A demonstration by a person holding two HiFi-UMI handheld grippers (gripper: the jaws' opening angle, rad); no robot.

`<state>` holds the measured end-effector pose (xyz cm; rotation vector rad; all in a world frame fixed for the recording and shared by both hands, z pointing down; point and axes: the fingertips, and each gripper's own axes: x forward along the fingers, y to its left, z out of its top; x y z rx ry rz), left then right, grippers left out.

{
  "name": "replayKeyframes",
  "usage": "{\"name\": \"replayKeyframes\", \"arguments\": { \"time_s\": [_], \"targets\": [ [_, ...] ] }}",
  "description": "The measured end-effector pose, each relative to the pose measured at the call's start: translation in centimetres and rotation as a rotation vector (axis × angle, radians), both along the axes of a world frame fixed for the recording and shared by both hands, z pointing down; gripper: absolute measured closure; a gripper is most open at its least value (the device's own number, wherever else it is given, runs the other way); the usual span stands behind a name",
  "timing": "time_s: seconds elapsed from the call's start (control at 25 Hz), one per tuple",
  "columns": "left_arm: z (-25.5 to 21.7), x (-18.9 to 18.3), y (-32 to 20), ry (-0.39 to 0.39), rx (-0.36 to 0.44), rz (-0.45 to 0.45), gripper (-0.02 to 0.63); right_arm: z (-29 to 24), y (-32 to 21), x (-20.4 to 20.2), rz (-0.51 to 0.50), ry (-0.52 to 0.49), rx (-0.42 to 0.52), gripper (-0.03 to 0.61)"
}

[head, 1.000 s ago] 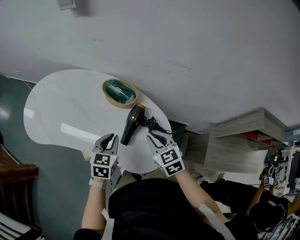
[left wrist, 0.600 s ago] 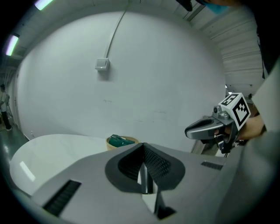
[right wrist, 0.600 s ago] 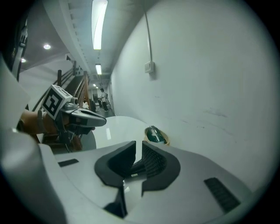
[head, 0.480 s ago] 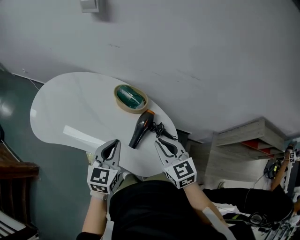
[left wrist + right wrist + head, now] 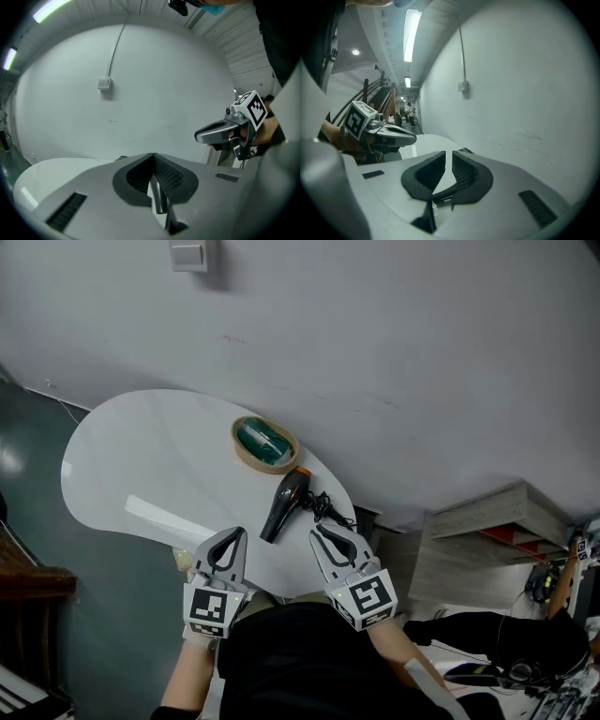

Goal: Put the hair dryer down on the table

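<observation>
Two grippers: left gripper (image 5: 228, 542) and right gripper (image 5: 330, 542) sit at the table's near edge, either side of the dryer and apart from it; neither touches it.
Left jaws: pressed together, nothing between them.
Right jaws: a narrow slit between the pads, nothing in it.
Why held so: with both grippers empty and clear of the dryer, the put-down looks finished; I judge the hands are at rest.
Dryer place: the dryer (image 5: 279, 508) lies flat on the white table (image 5: 141, 456), near its right end, between the grippers and the wall.
Dryer look: black body, orange at the end that points toward the wall, dark end toward the person.
Cord: a black cord (image 5: 323, 505) is bunched just beside the dryer, on its right.
Neighbour: a tan round dish (image 5: 265, 443) with something green inside stands just beyond the orange end; I cannot tell whether they touch.
</observation>
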<state>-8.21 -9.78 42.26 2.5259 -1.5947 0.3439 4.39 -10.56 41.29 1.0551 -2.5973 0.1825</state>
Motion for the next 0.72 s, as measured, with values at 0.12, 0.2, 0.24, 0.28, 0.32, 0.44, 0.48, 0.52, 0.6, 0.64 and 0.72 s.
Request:
{"name": "replayKeyframes", "arguments": {
  "time_s": [0.12, 0.2, 0.24, 0.28, 0.32, 0.44, 0.48, 0.52, 0.6, 0.64, 0.72],
  "targets": [
    [-0.1, -0.2, -0.2, -0.009, -0.004, -0.016, 0.604, -0.3, 0.1, 0.0, 0.003, -0.005, 0.011, 0.526],
    [-0.2, -0.3, -0.3, -0.011, -0.006, -0.023, 0.604, -0.2, 0.1, 0.0, -0.003, -0.010, 0.009, 0.526],
    [-0.1, -0.3, -0.4, -0.010, -0.011, -0.025, 0.604, -0.2, 0.1, 0.0, -0.007, -0.012, 0.008, 0.526],
    [0.0, -0.3, -0.4, -0.008, -0.022, -0.025, 0.604, -0.2, 0.1, 0.1, -0.011, -0.016, 0.009, 0.530],
    [0.3, -0.2, -0.4, -0.003, -0.038, -0.022, 0.604, -0.2, 0.1, 0.2, -0.014, -0.020, 0.010, 0.538],
    [0.6, 0.1, -0.4, 0.030, -0.080, -0.009, 0.604, -0.2, 0.0, 0.6, -0.009, -0.038, 0.006, 0.551],
    [0.5, 0.1, -0.5, 0.042, -0.081, -0.010, 0.604, -0.1, 0.0, 0.8, -0.006, -0.045, -0.002, 0.552],
    [0.4, 0.1, -0.5, 0.051, -0.077, -0.015, 0.604, 0.0, -0.1, 0.9, -0.005, -0.051, -0.012, 0.552],
    [0.0, 0.2, -0.6, 0.066, -0.062, -0.021, 0.604, 0.3, -0.1, 1.1, -0.008, -0.054, -0.030, 0.552],
    [-0.1, 0.2, -0.6, 0.073, -0.054, -0.021, 0.604, 0.4, -0.1, 1.1, -0.012, -0.055, -0.034, 0.552],
    [-0.4, 0.4, -0.6, 0.083, -0.045, -0.023, 0.604, 0.5, -0.1, 1.2, -0.018, -0.061, -0.035, 0.552]
  ]
}}
